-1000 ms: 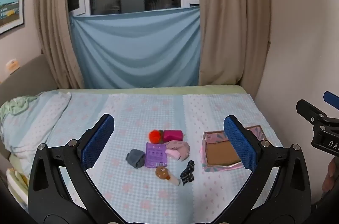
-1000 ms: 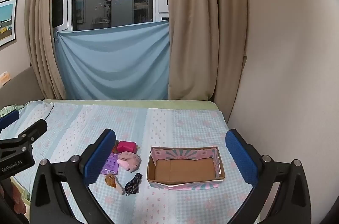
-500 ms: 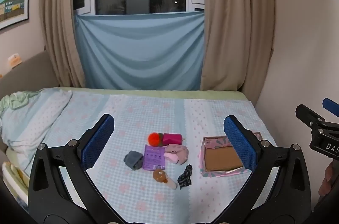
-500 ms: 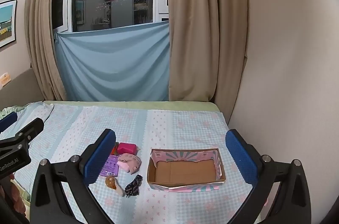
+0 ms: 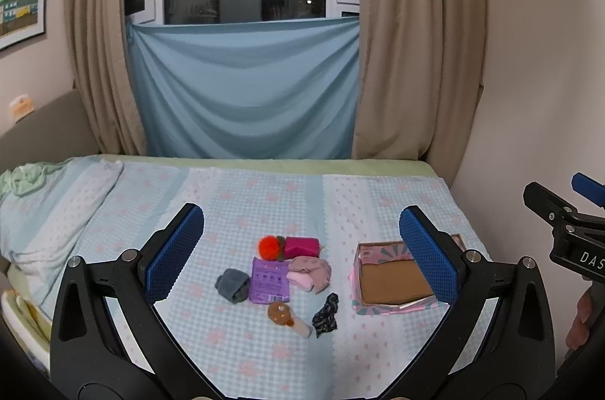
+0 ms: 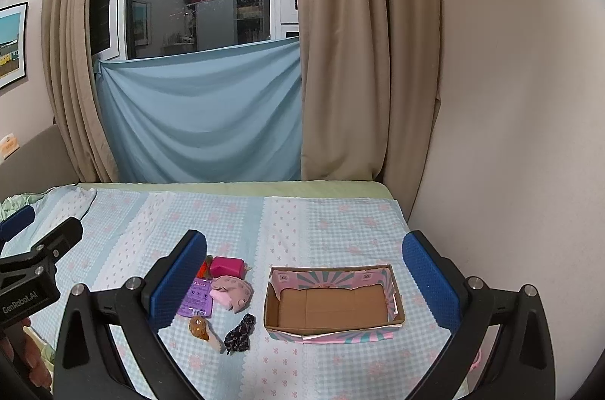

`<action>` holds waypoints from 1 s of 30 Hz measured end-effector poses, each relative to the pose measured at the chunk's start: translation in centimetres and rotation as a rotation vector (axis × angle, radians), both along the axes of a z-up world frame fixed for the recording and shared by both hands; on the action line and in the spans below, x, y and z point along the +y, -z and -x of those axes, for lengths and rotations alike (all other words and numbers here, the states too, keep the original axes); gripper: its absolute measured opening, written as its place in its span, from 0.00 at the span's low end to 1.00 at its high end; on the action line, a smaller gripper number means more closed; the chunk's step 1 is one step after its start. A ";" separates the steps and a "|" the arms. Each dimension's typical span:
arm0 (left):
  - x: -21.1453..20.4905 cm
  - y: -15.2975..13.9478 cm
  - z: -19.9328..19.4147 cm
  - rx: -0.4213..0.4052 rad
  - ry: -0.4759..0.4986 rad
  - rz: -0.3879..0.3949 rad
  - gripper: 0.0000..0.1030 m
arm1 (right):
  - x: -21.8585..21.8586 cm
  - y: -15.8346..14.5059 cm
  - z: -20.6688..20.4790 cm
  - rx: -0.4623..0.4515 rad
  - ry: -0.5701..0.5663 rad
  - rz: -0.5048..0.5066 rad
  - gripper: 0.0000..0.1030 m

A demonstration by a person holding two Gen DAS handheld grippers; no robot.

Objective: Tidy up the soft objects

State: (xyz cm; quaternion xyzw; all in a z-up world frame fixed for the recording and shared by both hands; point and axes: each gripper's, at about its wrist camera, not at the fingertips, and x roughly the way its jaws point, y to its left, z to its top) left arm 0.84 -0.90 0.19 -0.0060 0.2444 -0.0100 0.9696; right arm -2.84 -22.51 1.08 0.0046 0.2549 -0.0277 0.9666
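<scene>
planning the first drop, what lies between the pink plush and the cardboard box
Nothing: between the pink plush and the cardboard box only bare checked bedsheet shows, clearest in the right wrist view. The black scrunchie lies nearer the camera, off that line.

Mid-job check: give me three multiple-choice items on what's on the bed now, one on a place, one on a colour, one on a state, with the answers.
1. Where is the open cardboard box with pink and teal patterned sides relative to the pile of small soft items?
A. To its right
B. To its left
C. Under it

2. What colour is the flat rectangular packet in the pile?
A. Yellow
B. Purple
C. White

3. What is the state of the box?
A. Lid closed
B. Full of items
C. Open and empty

Answers:
1. A: in both wrist views the box lies right of the pile, nearer the wall.
2. B: the packet is purple, beside the grey rolled cloth.
3. C: its bare brown floor shows, nothing inside; the left gripper and right gripper are open and hold nothing.
</scene>
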 end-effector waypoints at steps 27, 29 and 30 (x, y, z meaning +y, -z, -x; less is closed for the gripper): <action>0.8 0.4 -0.4 0.007 -0.005 0.015 1.00 | 0.7 0.1 0.2 0.017 0.009 -0.011 1.00; 0.7 0.4 -0.4 0.008 -0.004 0.016 1.00 | 0.9 0.0 0.3 0.019 0.012 -0.014 1.00; 0.7 0.4 -0.4 0.010 -0.004 0.016 1.00 | 1.0 0.0 0.3 0.019 0.014 -0.015 1.00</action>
